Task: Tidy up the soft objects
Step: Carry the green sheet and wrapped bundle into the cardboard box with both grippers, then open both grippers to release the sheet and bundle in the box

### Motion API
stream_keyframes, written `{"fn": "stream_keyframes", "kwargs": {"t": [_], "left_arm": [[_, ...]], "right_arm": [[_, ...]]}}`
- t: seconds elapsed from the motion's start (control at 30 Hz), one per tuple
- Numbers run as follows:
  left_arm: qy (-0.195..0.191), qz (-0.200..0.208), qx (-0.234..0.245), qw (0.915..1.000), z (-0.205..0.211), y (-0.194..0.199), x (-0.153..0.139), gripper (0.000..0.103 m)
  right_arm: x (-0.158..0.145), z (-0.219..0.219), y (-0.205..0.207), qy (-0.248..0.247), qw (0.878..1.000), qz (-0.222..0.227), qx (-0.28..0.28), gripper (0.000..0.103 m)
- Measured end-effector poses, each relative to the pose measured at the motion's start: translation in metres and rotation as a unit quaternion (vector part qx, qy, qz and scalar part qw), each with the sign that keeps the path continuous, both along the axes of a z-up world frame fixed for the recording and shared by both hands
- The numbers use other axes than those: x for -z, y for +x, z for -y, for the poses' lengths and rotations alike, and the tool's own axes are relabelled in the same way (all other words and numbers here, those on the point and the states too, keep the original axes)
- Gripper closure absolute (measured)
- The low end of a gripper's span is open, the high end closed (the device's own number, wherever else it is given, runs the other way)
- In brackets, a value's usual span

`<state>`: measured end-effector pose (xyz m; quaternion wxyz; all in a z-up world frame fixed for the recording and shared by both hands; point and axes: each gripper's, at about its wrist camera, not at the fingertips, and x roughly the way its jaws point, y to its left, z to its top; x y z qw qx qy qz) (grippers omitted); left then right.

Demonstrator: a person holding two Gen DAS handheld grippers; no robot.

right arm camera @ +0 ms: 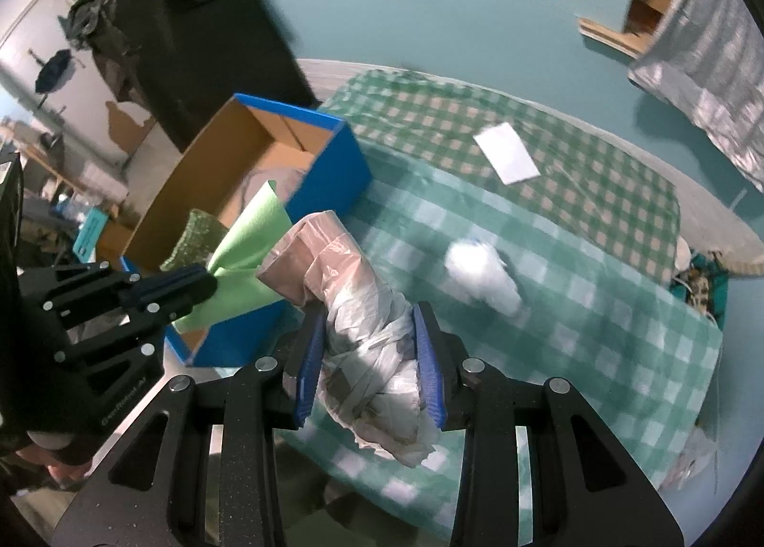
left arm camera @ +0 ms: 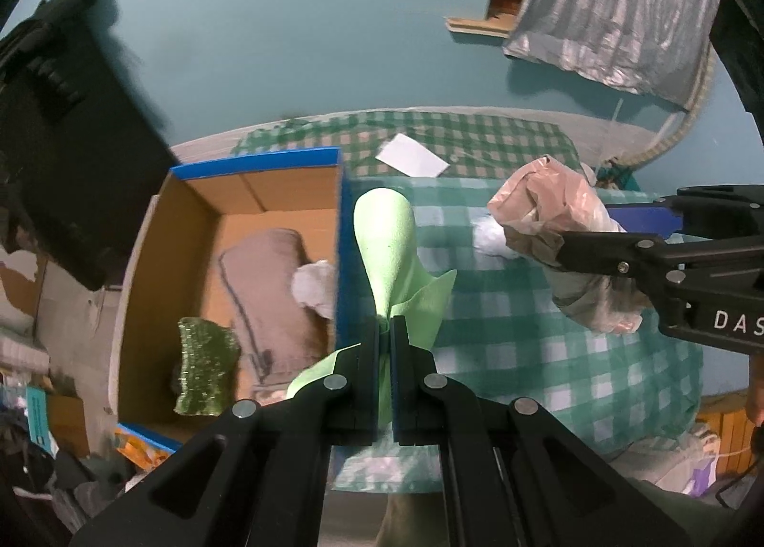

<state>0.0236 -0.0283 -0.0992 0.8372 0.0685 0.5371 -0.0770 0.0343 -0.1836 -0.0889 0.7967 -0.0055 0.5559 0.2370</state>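
Note:
My left gripper [left arm camera: 384, 332] is shut on a light green cloth [left arm camera: 389, 232] and holds it just right of the blue cardboard box [left arm camera: 341, 232]; the cloth [right arm camera: 253, 232] and the left gripper [right arm camera: 205, 282] also show in the right wrist view. My right gripper [right arm camera: 367, 346] is shut on a bundle of pinkish plastic bag [right arm camera: 363, 337], held above the checked cloth; the bundle [left arm camera: 549, 213] shows in the left wrist view too. Inside the box lie a beige folded cloth [left arm camera: 272, 289], a green sponge-like piece [left arm camera: 205, 365] and a white wad [left arm camera: 315, 284].
A white fluffy wad [right arm camera: 482, 275] lies on the green checked tablecloth [right arm camera: 597, 308]. A white paper card [right arm camera: 508, 158] lies farther back. A dark cabinet [left arm camera: 71, 141] stands left of the box. A grey cloth [left arm camera: 616, 7] hangs on the teal wall.

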Motion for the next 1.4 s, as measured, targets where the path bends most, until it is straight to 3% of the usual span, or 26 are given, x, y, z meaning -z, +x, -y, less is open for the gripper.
{"fn": "stream_keyframes", "kwargs": {"t": [0.33, 0.8, 1.17, 1.4], "left_arm": [[0.001, 0.012, -0.05, 0.9987, -0.049, 0.005, -0.008, 0.1], [0.016, 0.006, -0.103, 0.9945, -0.105, 0.018, 0.003, 0.1], [0.022, -0.012, -0.139, 0.9899, -0.14, 0.03, 0.023, 0.099], [0.026, -0.026, -0.143, 0.989, -0.152, 0.032, 0.031, 0.092]], "right_arm": [[-0.005, -0.056, 0.019, 0.008, 0.999, 0.007, -0.051, 0.068], [0.013, -0.139, 0.047, 0.002, 0.994, -0.012, -0.111, 0.068], [0.033, -0.18, 0.067, 0.006, 0.993, -0.034, -0.112, 0.068], [0.036, -0.191, 0.072, 0.007, 0.995, -0.036, -0.096, 0.06]]}}
